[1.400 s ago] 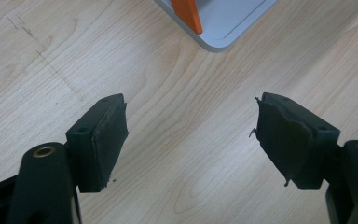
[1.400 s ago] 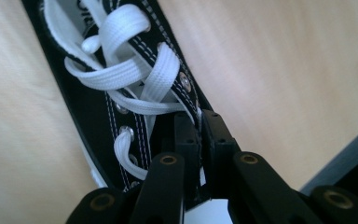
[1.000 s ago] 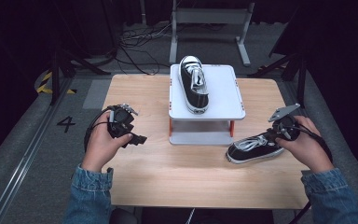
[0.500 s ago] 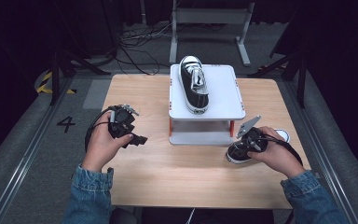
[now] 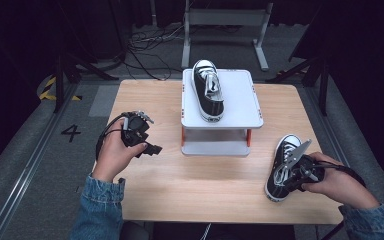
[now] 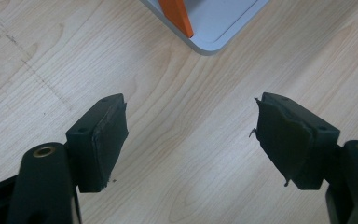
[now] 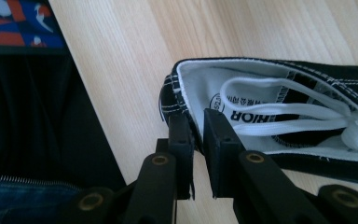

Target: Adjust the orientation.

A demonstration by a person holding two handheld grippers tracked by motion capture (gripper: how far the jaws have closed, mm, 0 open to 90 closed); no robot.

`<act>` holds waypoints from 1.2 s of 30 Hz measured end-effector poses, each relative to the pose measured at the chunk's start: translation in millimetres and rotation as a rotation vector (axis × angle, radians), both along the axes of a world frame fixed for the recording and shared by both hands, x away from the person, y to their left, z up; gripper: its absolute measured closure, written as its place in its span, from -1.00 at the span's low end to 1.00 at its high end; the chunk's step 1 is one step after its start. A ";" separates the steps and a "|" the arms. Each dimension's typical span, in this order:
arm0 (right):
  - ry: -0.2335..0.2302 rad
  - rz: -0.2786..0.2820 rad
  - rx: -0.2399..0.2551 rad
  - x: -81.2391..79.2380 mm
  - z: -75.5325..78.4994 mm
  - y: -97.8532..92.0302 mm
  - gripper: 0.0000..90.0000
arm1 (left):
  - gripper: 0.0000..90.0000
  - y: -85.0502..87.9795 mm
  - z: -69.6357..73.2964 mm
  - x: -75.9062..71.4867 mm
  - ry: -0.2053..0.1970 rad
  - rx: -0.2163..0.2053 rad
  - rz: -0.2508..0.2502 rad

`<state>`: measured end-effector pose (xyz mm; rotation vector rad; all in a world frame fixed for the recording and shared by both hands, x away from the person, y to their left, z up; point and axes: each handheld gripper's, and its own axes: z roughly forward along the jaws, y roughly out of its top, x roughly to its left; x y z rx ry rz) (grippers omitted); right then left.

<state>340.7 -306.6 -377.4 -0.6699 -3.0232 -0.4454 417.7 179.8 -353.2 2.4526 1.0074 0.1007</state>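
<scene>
Right gripper (image 5: 294, 172) sits low right in the high view, jaws nearly closed and clamped on the heel collar of a black sneaker (image 5: 281, 167); they have just been closing, with the collar edge between them. Right gripper view confirms it: the two black jaws pinch the sneaker (image 7: 279, 112) at the back rim, one pad inside against the white lining, one outside on the black canvas. Right hand (image 5: 332, 182) comes in from the lower right corner, denim sleeve at the frame edge, knuckles up, gripper pointing toward upper left. Left gripper (image 5: 147, 146) is at centre left of the high view, jaws wide apart, holding nothing and touching nothing; left gripper view shows bare table (image 6: 177, 154) between the pads. Left hand (image 5: 114, 156) wraps the gripper body from below, forearm rising from the bottom edge, gripper aimed right toward the stand (image 5: 242, 102). The held sneaker lies on the table near its lower right corner, toe cap toward the top of the frame, heel toward the bottom, white laces loose, white sole and toe cap. A second sneaker (image 5: 208, 90) stands on the top of the white stand at upper centre, toe pointing to the top of the frame. Stand has orange legs (image 6: 177, 16) and a lower shelf.
</scene>
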 end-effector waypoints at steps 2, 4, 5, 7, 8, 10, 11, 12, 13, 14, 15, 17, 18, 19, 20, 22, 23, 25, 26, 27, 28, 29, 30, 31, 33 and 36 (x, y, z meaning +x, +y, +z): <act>-0.036 -0.065 0.059 -0.1 6.9 -4.4 0.74 | -0.44 0.6 0.4 -0.6 -0.002 0.001 0.001; -0.042 -0.111 0.089 1.6 11.2 -7.2 0.38 | -0.44 1.8 0.6 -0.5 -0.001 -0.003 0.004; -0.056 -0.158 0.084 3.4 13.2 -8.5 0.30 | -0.44 2.1 0.5 -0.5 -0.001 -0.005 0.005; -0.104 -0.225 0.084 6.5 17.7 -13.5 0.26 | -0.44 2.8 0.2 -0.3 -0.001 -0.006 0.007; -0.104 -0.225 0.084 6.5 17.7 -13.5 0.26 | -0.44 3.2 0.2 -0.1 -0.001 -0.006 0.007; -0.161 -0.345 0.098 12.7 20.7 -22.6 0.10 | -0.44 3.6 -0.4 0.1 0.000 -0.009 0.008; -0.161 -0.345 0.098 12.7 20.7 -22.6 0.10 | -0.44 3.6 -0.3 0.2 0.001 -0.008 0.007; -0.181 -0.434 0.091 18.3 17.3 -24.5 -0.06 | -0.44 3.2 -0.4 0.3 0.003 -0.008 0.007; -0.182 -0.459 0.082 20.9 15.1 -24.1 -0.10 | -0.44 3.2 -0.4 0.3 0.003 -0.008 0.007; -0.182 -0.459 0.082 20.9 15.1 -24.1 -0.10 | -0.44 2.9 -0.5 0.4 0.004 -0.006 0.004; -0.189 -0.480 0.057 26.0 10.7 -22.1 -0.14 | -0.44 2.9 -0.5 0.6 0.001 -0.002 0.001; -0.198 -0.516 0.020 36.2 2.3 -17.8 -0.17 | -0.44 2.9 -0.3 0.4 0.006 -0.009 0.002; -0.183 -0.521 -0.005 42.0 -2.4 -16.7 -0.31 | -0.44 3.2 -0.2 0.3 0.003 -0.011 0.005; -0.174 -0.535 -0.021 46.6 -6.8 -15.2 -0.29 | -0.44 4.1 0.2 0.5 0.000 -0.012 0.004; -0.167 -0.540 -0.028 50.9 -10.2 -13.5 -0.30 | -0.44 5.0 0.5 0.7 0.001 -0.012 0.005; -0.166 -0.516 -0.064 53.5 -13.9 -9.6 -0.30 | -0.44 6.5 0.2 1.1 0.003 -0.014 0.010; -0.162 -0.496 -0.077 51.4 -14.2 -8.5 -0.32 | -0.44 7.0 0.1 1.2 0.003 -0.014 0.010; -0.128 -0.464 -0.094 44.0 -13.4 -10.5 -0.41 | -0.44 8.0 0.1 1.2 0.001 -0.014 0.009; -0.129 -0.460 -0.090 41.8 -12.9 -12.0 -0.40 | -0.44 8.2 0.0 1.3 0.000 -0.012 0.009; -0.141 -0.469 -0.081 40.1 -12.4 -13.6 -0.43 | -0.44 8.2 -0.2 1.5 0.001 -0.010 0.009; -0.150 -0.473 -0.082 39.4 -12.9 -14.5 -0.49 | -0.44 7.3 -0.8 1.5 0.005 -0.010 0.012; -0.150 -0.473 -0.082 39.4 -12.9 -14.5 -0.49 | -0.44 7.3 -0.8 1.5 0.005 -0.010 0.012; -0.159 -0.484 -0.086 39.6 -15.3 -14.8 -0.52 | -0.44 6.5 -0.8 1.4 0.005 -0.009 0.007; -0.162 -0.478 -0.101 39.6 -16.5 -13.5 -0.51 | -0.44 6.0 -0.6 1.1 0.006 -0.011 0.006; -0.185 -0.477 -0.124 42.6 -15.3 -9.3 -0.38 | -0.44 5.0 -0.1 0.7 0.002 -0.013 0.007; -0.227 -0.499 -0.161 51.6 -17.1 -7.9 -0.50 | -0.44 4.6 -0.7 1.6 0.007 -0.008 0.008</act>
